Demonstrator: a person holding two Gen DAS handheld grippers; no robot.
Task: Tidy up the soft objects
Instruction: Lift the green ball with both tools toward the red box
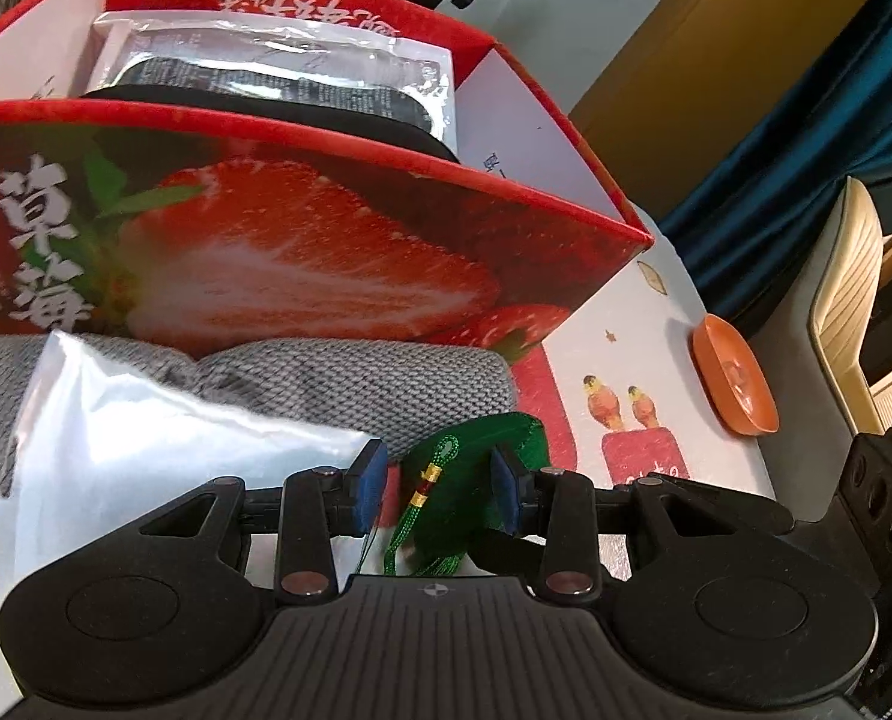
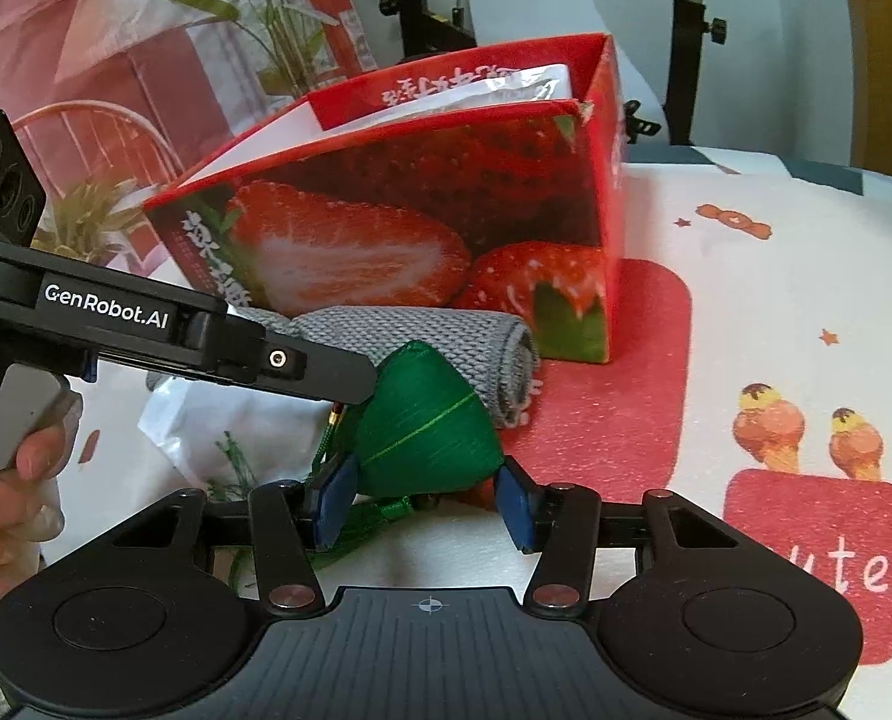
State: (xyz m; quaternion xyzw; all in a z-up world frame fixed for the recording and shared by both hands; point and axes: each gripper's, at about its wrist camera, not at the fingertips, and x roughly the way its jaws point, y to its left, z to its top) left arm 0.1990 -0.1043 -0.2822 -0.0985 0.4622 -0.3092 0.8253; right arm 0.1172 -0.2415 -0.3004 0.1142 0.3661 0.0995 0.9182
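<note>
The green silk pyramid-shaped sachet (image 2: 428,420) with its tasselled cord lies on the bench (image 2: 746,312), just in front of the rolled grey knitted cloth (image 2: 446,330) and red strawberry-printed cardboard box (image 2: 422,228). The right gripper (image 2: 425,501) has its fingers pressing the sachet's sides. The left gripper (image 1: 437,489) also has the sachet between its fingers; whether they grip it I cannot tell.
</note>
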